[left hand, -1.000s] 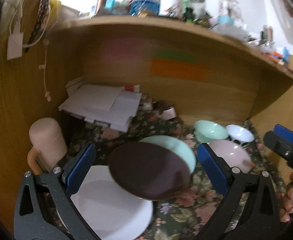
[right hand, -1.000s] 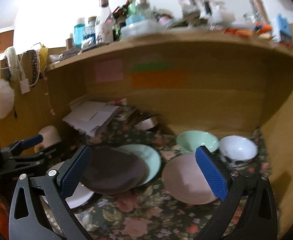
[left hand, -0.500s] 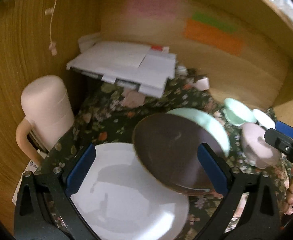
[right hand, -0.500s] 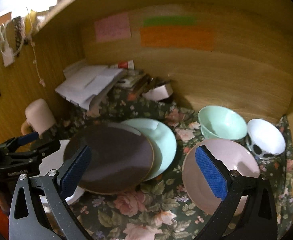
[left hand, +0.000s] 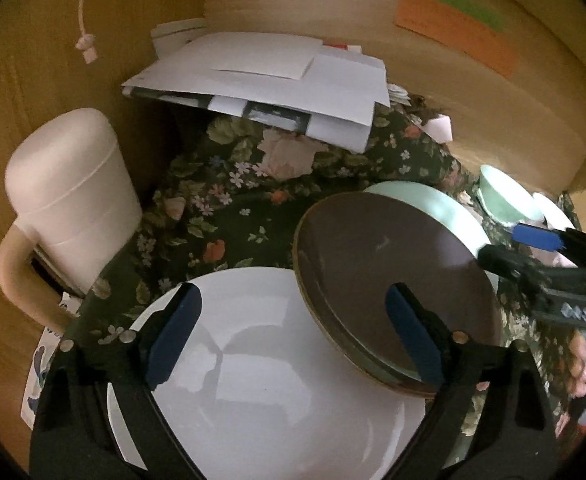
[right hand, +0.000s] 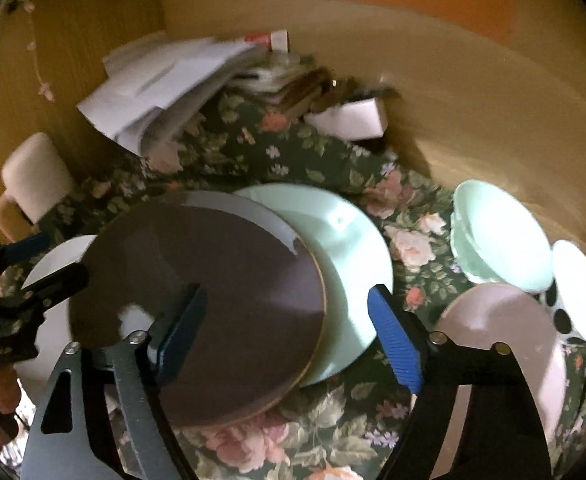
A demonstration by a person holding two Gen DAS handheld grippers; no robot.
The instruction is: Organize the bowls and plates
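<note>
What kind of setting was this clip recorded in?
Probably a home desk nook rather than a kitchen: wooden walls with sticky notes, a stack of papers, and plates such as the brown plate on a floral cloth.

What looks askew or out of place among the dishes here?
The brown plate sits tilted, its one edge lapped over the white plate and its other over the mint plate, not stacked squarely. A pile of papers at the back shares the cloth with the dishes. No spill or breakage is visible.
</note>
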